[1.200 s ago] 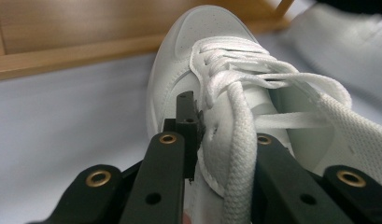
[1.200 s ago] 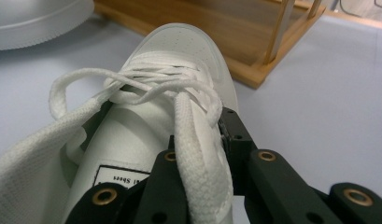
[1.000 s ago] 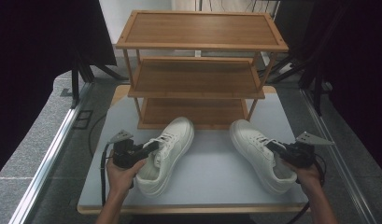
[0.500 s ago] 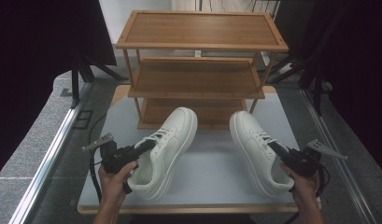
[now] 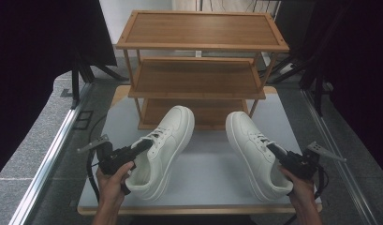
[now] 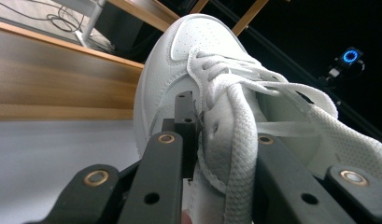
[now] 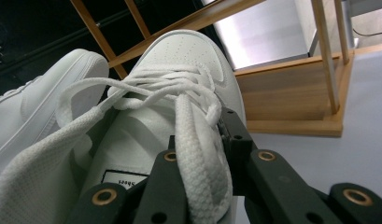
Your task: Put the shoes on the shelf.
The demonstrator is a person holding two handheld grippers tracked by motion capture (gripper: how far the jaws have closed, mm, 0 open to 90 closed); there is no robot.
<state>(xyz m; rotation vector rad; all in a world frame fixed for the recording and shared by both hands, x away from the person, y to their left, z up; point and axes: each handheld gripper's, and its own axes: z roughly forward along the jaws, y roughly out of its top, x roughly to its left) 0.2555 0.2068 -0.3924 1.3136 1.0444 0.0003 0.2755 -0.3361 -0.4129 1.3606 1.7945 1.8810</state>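
Observation:
Two white lace-up sneakers lie on the grey table, toes toward the wooden rack. My left gripper (image 5: 141, 145) is shut on the left sneaker (image 5: 170, 131) at its lace flap. In the left gripper view one jaw presses the outside of that sneaker (image 6: 179, 60) and the other sits inside behind the lace; the gripper (image 6: 207, 126) pinches the wall between them. My right gripper (image 5: 275, 151) is shut the same way on the right sneaker (image 5: 247, 136). In the right gripper view the jaws of that gripper (image 7: 198, 135) clamp the laced side of the right sneaker (image 7: 188, 56).
A three-tier wooden shoe rack (image 5: 198, 47) stands at the back of the table (image 5: 208, 173), its lowest shelf (image 5: 212, 112) just beyond the toes. A metal rail (image 5: 48, 154) runs along the left. Dark curtains hang on both sides.
Both hands have drawn back toward the near table edge and rolled outward, so the grey plates now stick out sideways. The sneakers came along, their toes now closer to the rack.

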